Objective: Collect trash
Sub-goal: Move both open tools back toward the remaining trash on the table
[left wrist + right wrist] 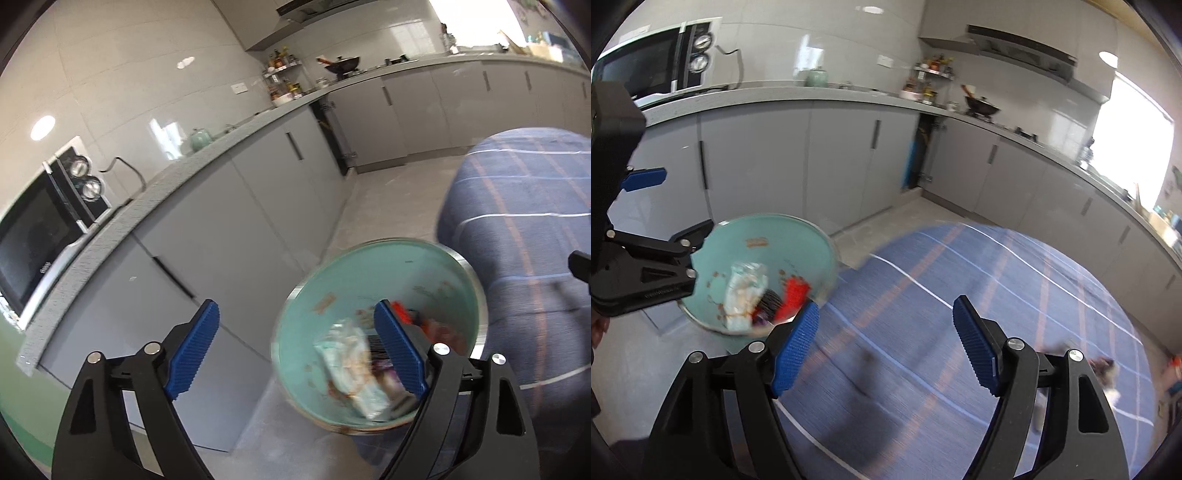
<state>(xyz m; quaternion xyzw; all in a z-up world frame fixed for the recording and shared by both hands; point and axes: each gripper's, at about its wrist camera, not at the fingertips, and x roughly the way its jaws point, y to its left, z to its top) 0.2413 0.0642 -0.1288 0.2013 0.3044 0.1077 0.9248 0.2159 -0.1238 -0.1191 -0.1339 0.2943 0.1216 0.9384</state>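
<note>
My left claw (pixel 297 343) fills the bottom of its own view, its two ribbed blue rubber pads (pixel 195 349) spread wide on glossy black arms, nothing between them. Lower centre, partly behind the right-hand pad, sits one round bin (pixel 369 269), smooth pale teal inside with a thin metal rim. In it I count one crumpled pale wrapper (pixel 351 369), soft and creased, one bright red piece (pixel 400 312) and some dark scraps too blurred to tell apart. To the right rises a rounded table under a blue woven cloth (pixel 517 206) crossed with white and orange lines.

My right claw (pixel 886 338) is likewise wide apart at the bottom of its view, gripping nothing, over that same checked cloth (pixel 960 258). The bin (pixel 775 236) shows at middle left, with my left claw (pixel 665 218) at its left rim. At lower right, on the cloth, lies one small blurred scrap (pixel 1104 365), white and dark. Flat grey cabinet doors (pixel 757 158) run beneath a speckled counter, one microwave (pixel 639 70) at upper left.
</note>
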